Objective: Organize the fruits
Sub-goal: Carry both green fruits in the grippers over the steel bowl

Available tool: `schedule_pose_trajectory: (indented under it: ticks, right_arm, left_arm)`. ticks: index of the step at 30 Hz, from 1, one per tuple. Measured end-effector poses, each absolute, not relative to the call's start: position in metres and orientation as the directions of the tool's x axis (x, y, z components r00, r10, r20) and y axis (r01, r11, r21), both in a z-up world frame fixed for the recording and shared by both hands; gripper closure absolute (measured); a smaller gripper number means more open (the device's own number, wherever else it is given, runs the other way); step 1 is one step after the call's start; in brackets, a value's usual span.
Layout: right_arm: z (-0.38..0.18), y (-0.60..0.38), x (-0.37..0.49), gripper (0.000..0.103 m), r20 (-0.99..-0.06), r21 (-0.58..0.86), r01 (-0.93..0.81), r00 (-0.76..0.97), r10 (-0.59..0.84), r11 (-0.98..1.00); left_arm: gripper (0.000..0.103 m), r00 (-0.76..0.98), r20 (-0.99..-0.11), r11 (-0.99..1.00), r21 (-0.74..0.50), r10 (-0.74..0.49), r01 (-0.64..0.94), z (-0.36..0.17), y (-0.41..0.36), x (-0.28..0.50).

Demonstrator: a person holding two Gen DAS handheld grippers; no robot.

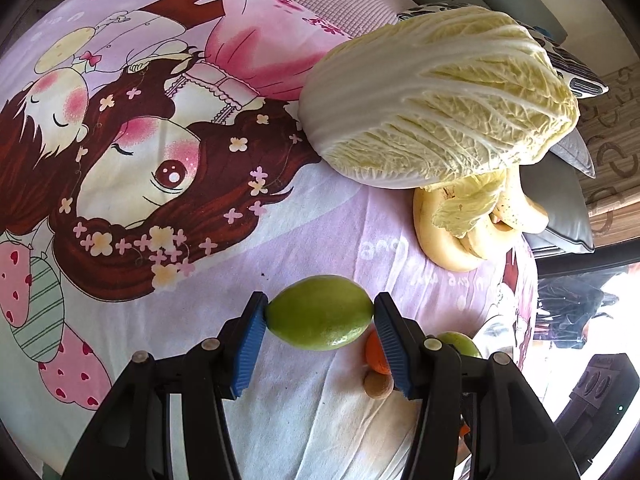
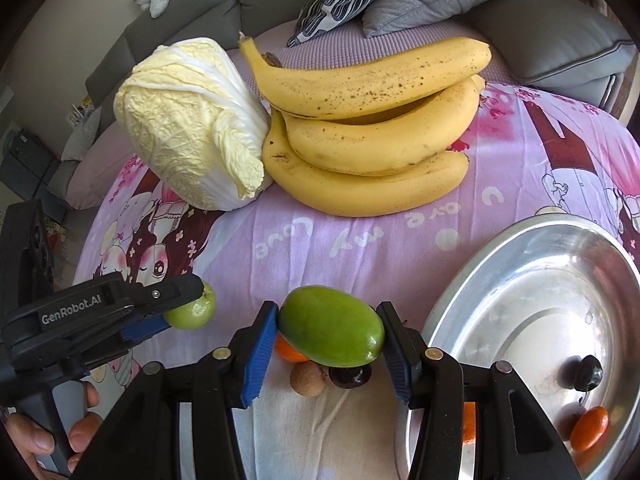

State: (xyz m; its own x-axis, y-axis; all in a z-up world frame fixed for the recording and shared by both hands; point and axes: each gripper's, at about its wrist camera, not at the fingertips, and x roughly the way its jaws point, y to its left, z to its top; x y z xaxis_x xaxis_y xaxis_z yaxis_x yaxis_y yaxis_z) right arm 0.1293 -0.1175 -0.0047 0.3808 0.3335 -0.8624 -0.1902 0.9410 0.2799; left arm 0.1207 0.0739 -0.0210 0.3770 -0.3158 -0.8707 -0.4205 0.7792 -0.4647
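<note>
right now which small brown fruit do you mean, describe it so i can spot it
Start at the metal basin on the pink cartoon sheet. Left of its rim, loose fruits sit under the green fruit in the right gripper. The longan is the dull tan ball, beside a dark glossy fruit.

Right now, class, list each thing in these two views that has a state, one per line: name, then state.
Left gripper: jaws shut on a green fruit.
Right gripper: jaws shut on a second green fruit.
Metal bowl: upright, holding a dark fruit and an orange fruit.
Bananas: stacked bunch, lying beside the cabbage.
Cabbage: lying on its side.
</note>
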Motion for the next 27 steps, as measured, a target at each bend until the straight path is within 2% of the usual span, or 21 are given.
schedule_pose_trajectory:
  ticks: [12,27]
  right_arm:
    - [0.002,-0.170,0.131,0.050,-0.857,0.274,-0.075,0.434,0.279,0.959]
    - [-0.003,-0.261,0.123,0.050,-0.866,0.269,0.129,0.467,0.181,0.954]
  left_arm:
    - [0.047,0.378,-0.877,0.840,-0.428,-0.296,-0.334,-0.004,0.023,0.134]
    - [0.047,0.347,-0.872,0.916,-0.394,-0.346,-0.075,0.013,-0.086,0.135]
